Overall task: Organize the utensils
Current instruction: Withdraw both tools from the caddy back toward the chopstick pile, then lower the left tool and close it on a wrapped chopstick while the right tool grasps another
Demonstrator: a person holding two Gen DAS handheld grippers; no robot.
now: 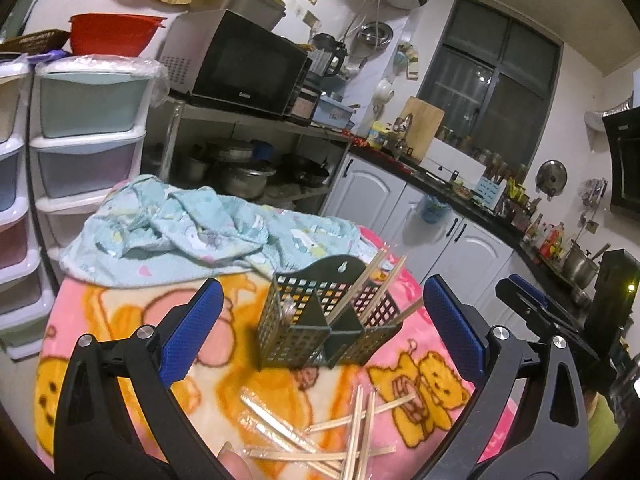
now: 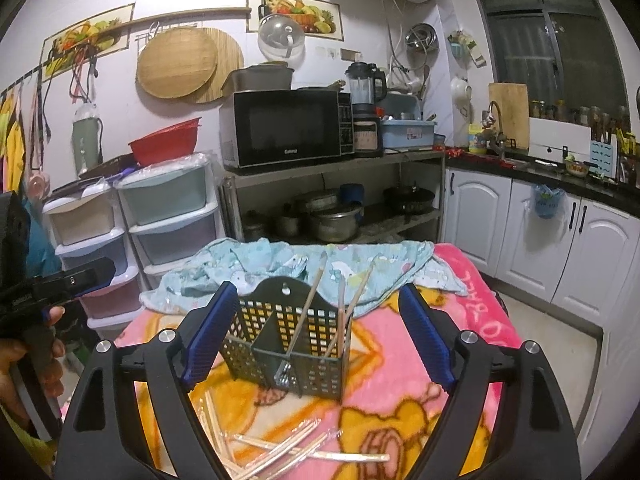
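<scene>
A dark mesh utensil caddy stands on the pink cartoon blanket. Several wooden chopsticks lean in its compartments, and a fork lies at its front wall. Several loose wrapped chopsticks lie on the blanket in front of it. My left gripper is open and empty, above the blanket with the caddy between its fingers' line of sight. My right gripper is open and empty, facing the caddy.
A light blue patterned cloth is bunched behind the caddy. Plastic drawer towers stand at the left. A metal shelf with a microwave and pots stands behind, white cabinets at the right.
</scene>
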